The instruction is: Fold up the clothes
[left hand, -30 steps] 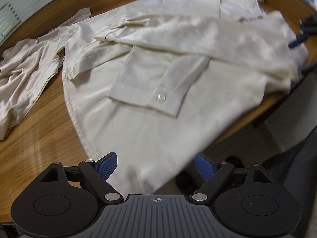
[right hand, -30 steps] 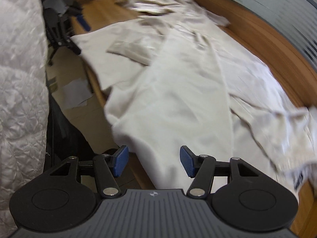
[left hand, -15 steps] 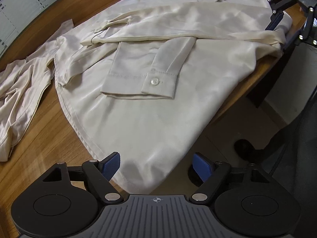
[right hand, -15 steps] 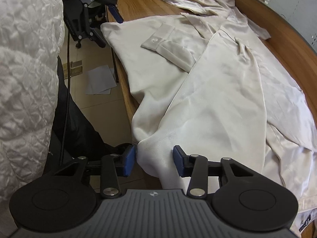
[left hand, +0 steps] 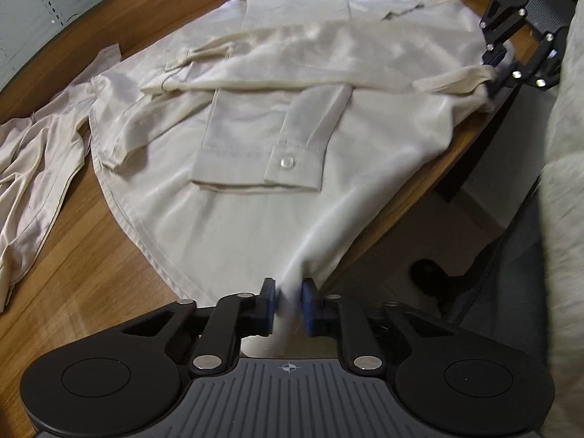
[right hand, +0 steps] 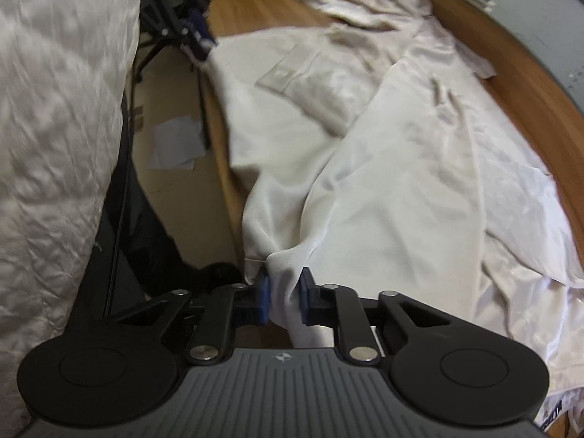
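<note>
We note both claws, left claw (left hand: 287,301) and right claw (right hand: 284,297), closing on the shirt (left hand: 277,116) along its table-edge side: thin, limp, slippery cloth, best pinched at hem and shoulder.

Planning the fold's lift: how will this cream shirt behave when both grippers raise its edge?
The shirt will likely hang limp: it already drapes over the table edge. Its sheen suggests it may slip, so the left gripper and right gripper, closing on bunched cloth, need firm bites. The folded sleeve may slide off.
</note>
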Demonstrator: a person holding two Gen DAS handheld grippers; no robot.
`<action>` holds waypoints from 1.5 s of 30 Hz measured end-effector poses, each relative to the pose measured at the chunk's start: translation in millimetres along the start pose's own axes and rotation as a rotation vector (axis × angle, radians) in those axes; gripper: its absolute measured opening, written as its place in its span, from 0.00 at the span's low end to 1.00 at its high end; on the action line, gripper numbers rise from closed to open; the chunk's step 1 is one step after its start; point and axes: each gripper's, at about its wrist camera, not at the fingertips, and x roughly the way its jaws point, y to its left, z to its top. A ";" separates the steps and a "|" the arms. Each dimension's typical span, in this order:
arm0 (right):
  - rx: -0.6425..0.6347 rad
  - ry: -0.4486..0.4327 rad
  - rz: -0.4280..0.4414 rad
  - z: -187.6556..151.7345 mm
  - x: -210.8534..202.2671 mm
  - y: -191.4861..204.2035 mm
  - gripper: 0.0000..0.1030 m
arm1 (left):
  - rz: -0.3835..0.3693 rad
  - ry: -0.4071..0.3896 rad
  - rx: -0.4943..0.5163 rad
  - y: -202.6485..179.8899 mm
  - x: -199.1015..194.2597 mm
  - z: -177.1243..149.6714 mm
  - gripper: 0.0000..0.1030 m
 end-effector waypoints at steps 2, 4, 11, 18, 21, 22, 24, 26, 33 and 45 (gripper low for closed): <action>0.026 -0.025 -0.025 1.9 -7.7 -5.3 0.12 | 0.004 -0.029 -0.011 5.3 -7.3 5.6 0.11; 0.046 -0.042 -0.060 5.0 -14.4 -12.1 0.11 | 0.020 -0.064 -0.024 11.8 -13.9 12.3 0.09; 0.066 -0.058 -0.191 22.0 -19.4 -48.5 0.10 | 0.106 -0.162 -0.090 51.4 -10.1 48.0 0.07; 0.057 -0.027 -0.280 41.3 7.6 -102.6 0.10 | 0.167 -0.177 -0.110 91.3 21.2 88.8 0.07; 0.072 0.006 -0.291 46.1 27.8 -123.4 0.11 | 0.191 -0.143 -0.102 103.2 42.9 101.8 0.08; 0.078 0.022 -0.300 47.1 35.1 -129.2 0.12 | 0.195 -0.129 -0.105 107.0 50.4 105.1 0.09; 0.083 0.055 -0.351 49.0 47.6 -137.0 0.16 | 0.189 -0.090 -0.123 114.0 65.6 110.5 0.12; 0.111 0.062 -0.411 49.6 52.8 -142.4 0.29 | 0.182 -0.056 -0.146 117.3 77.3 113.0 0.14; 0.425 -0.036 -0.481 31.9 -0.9 -154.9 0.45 | 0.193 -0.100 -0.204 119.9 64.1 109.7 0.42; 0.772 -0.023 -0.379 -78.2 -87.6 -131.2 0.54 | 0.191 -0.120 -0.453 105.4 25.8 123.2 0.55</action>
